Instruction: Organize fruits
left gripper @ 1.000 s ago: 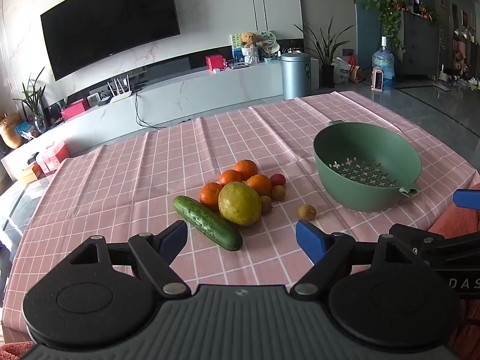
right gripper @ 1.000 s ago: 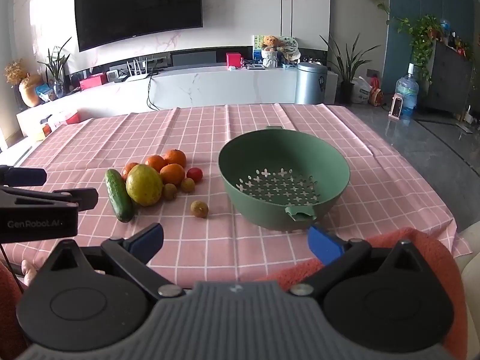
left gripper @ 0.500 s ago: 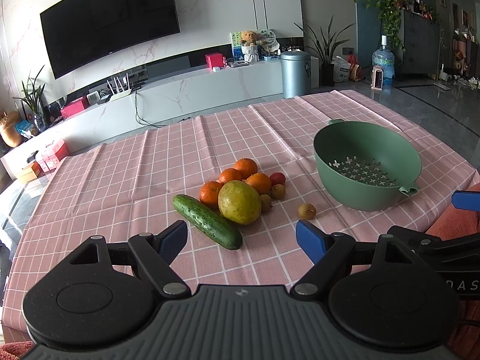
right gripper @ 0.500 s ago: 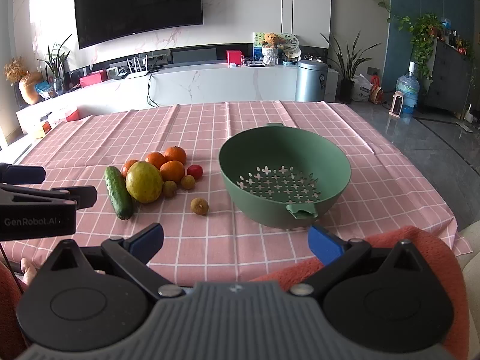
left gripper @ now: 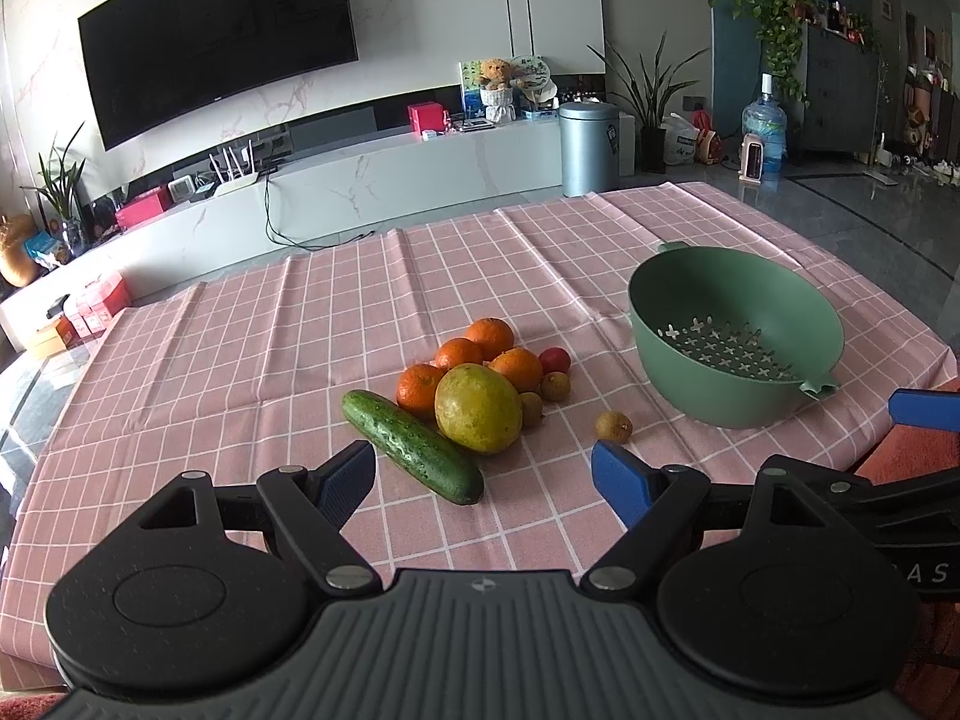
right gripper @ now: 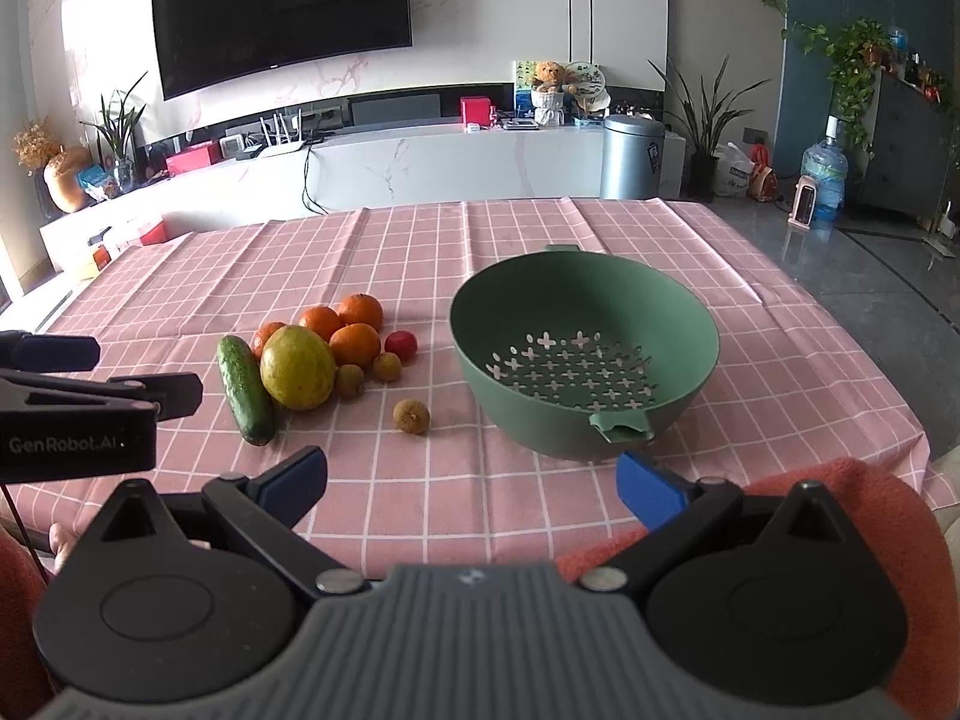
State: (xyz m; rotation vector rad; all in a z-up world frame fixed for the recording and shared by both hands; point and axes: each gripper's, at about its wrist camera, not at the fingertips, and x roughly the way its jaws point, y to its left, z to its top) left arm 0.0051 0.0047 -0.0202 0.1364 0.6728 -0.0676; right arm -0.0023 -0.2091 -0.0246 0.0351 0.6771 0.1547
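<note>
A fruit pile lies mid-table: a cucumber (left gripper: 413, 445) (right gripper: 245, 389), a large yellow-green fruit (left gripper: 477, 408) (right gripper: 297, 367), several oranges (left gripper: 489, 337) (right gripper: 360, 312), a small red fruit (left gripper: 554, 360) (right gripper: 401, 344) and small brown fruits. One brown fruit (left gripper: 613, 426) (right gripper: 411, 416) lies apart, toward the empty green colander (left gripper: 735, 336) (right gripper: 583, 354). My left gripper (left gripper: 483, 480) is open, just short of the cucumber. My right gripper (right gripper: 471, 480) is open near the table's front edge, in front of the colander.
The table carries a pink checked cloth (left gripper: 288, 324) (right gripper: 780, 360). A red cloth or sleeve (right gripper: 840, 498) lies at the front right edge. Behind the table stand a white TV bench (left gripper: 420, 174) and a metal bin (left gripper: 589, 147).
Both grippers have edged slightly forward toward the table. Nothing on the table has moved.
</note>
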